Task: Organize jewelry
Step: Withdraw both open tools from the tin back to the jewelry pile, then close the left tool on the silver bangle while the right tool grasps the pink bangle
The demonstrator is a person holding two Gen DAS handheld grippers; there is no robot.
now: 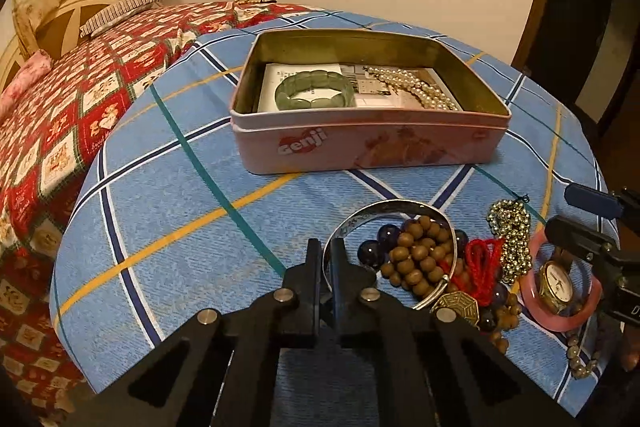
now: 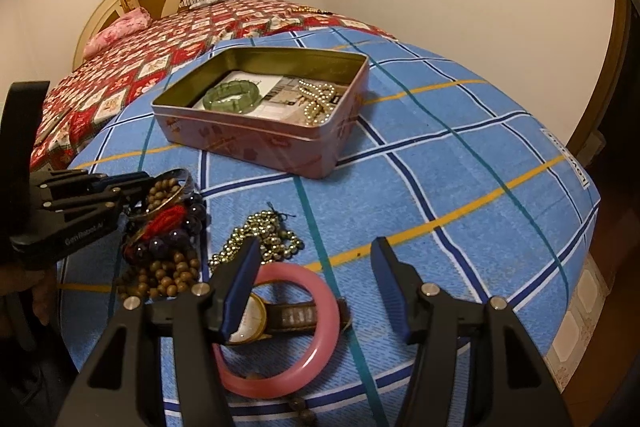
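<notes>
Left claw (image 1: 326,259) clamped together on the near rim of the silver bangle (image 1: 390,211), one finger inside the ring and one outside, pinching the thin metal edge-on. A sensible hold, probably: a thin hoop lying flat offers little else to grab. Bangle resting on top of a heap of wooden beads (image 1: 418,259), dark purple beads (image 1: 370,249) and red cord (image 1: 482,263), so likely to drag some of them when lifted.

Right claw (image 2: 316,283) open, nothing between the fingers, hovering over the pink bangle (image 2: 280,331) with a gold watch (image 2: 250,323) lying inside its ring. Left finger low, at the watch face; whether touching, impossible to tell. Looks like waiting its turn.

Gold bead chain (image 2: 260,239) bunched at 12 o'clock from the pink bangle, just beside the bead heap.

Pink tin (image 1: 372,143) at 12 o'clock from the heap, well apart, lid off, set on the blue checked bedcover (image 1: 160,211). Already inside: green stone bracelet (image 1: 316,91) at the left, pearl strand (image 1: 420,87) at the right, both on printed paper. Roughly a few pieces sorted, most left outside.

Next, presumably, carrying the silver bangle up and over the tin's near wall.
</notes>
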